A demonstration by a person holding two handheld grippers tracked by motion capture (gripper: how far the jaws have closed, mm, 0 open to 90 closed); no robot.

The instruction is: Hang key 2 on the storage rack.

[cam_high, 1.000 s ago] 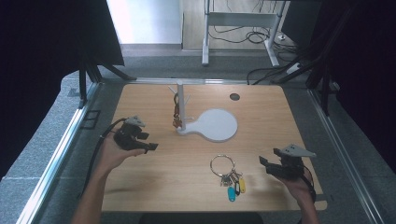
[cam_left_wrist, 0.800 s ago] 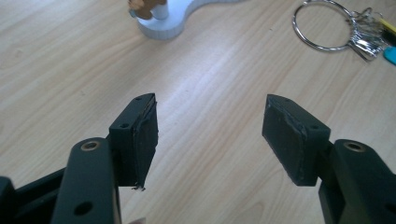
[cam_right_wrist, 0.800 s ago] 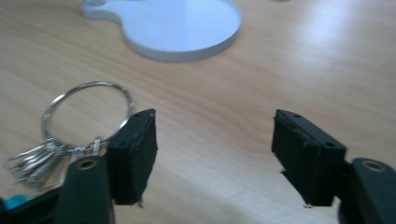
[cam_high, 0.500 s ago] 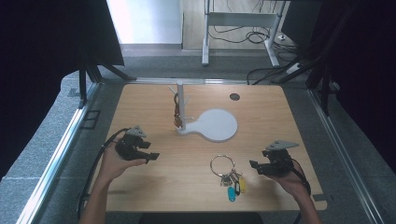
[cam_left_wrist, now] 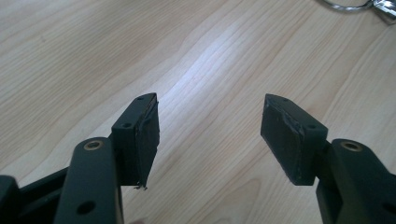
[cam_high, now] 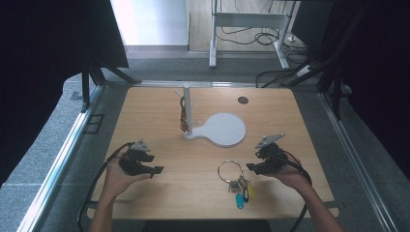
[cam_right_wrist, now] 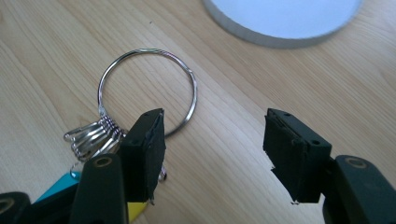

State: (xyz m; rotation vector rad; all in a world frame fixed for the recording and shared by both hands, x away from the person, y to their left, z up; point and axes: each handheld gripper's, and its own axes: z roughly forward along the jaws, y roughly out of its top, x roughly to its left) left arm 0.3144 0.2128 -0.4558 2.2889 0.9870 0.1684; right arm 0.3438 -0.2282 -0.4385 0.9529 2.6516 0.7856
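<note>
A large metal key ring [cam_high: 230,171] with several keys and blue and yellow tags [cam_high: 241,192] lies flat on the wooden table, front of centre. My right gripper [cam_high: 250,167] is just to its right, low over the wood. In the right gripper view the ring [cam_right_wrist: 144,50] lies ahead and left of the right gripper [cam_right_wrist: 215,140], partly behind the left jaw. Its jaws have just been closing, but nothing is between them and they stand apart. My left gripper [cam_high: 157,170] hovers at the front left, open over bare wood [cam_left_wrist: 210,126].
A white stand has a round base [cam_high: 223,129] and an upright peg post [cam_high: 186,104] behind the ring, with a brown item [cam_high: 184,118] hanging on it. A dark round hole [cam_high: 242,100] sits at the table's back right. The base's edge [cam_right_wrist: 285,21] lies ahead of the right gripper.
My right gripper has moved left across the table until it is close beside the key ring. My left gripper has come down and a little nearer the front edge.
</note>
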